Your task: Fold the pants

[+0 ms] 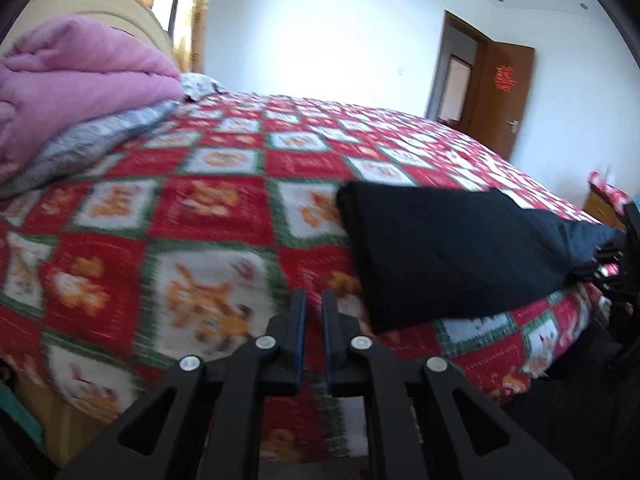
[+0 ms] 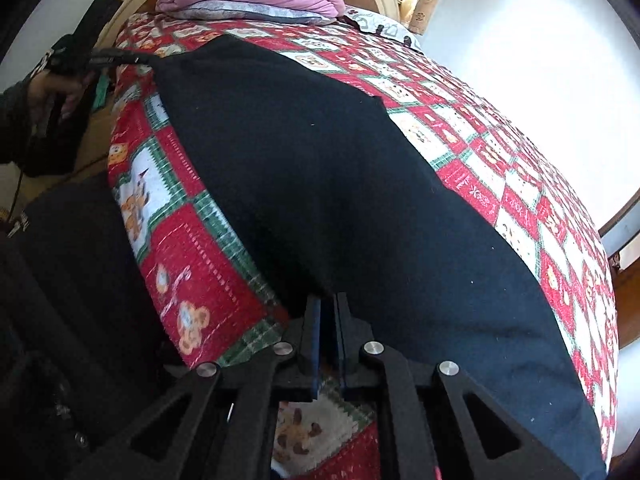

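A: Left hand-held gripper (image 1: 313, 300)?
B: Pointed downward, jaws a narrow slit apart, nothing between them.
A: Right hand-held gripper (image 2: 328, 300)?
B: Angled steeply down, jaws nearly closed, tips at dark cloth; grip unconfirmed.

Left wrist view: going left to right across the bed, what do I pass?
Pink quilt → left gripper over bare bedspread → black pants → right gripper at the pants' right end.
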